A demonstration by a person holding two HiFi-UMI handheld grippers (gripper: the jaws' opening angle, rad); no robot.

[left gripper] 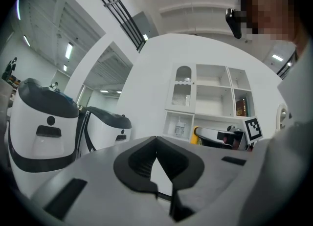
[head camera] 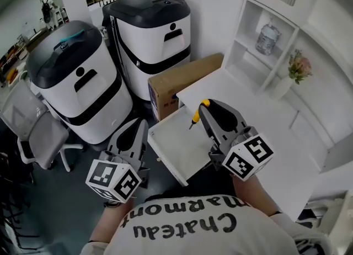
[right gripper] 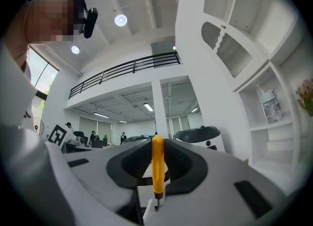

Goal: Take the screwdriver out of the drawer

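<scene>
Bright even indoor light, ceiling lamps (right gripper: 121,20) glaring, fisheye-warped dark edges, near foreground soft

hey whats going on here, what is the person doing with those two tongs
A person stands at a white desk with tongs in each hand. The right tongs are shut on a yellow-handled screwdriver and hold it above the open white drawer, so the tool is already out. The left tongs are shut and empty, held low at the drawer's left side.
</scene>
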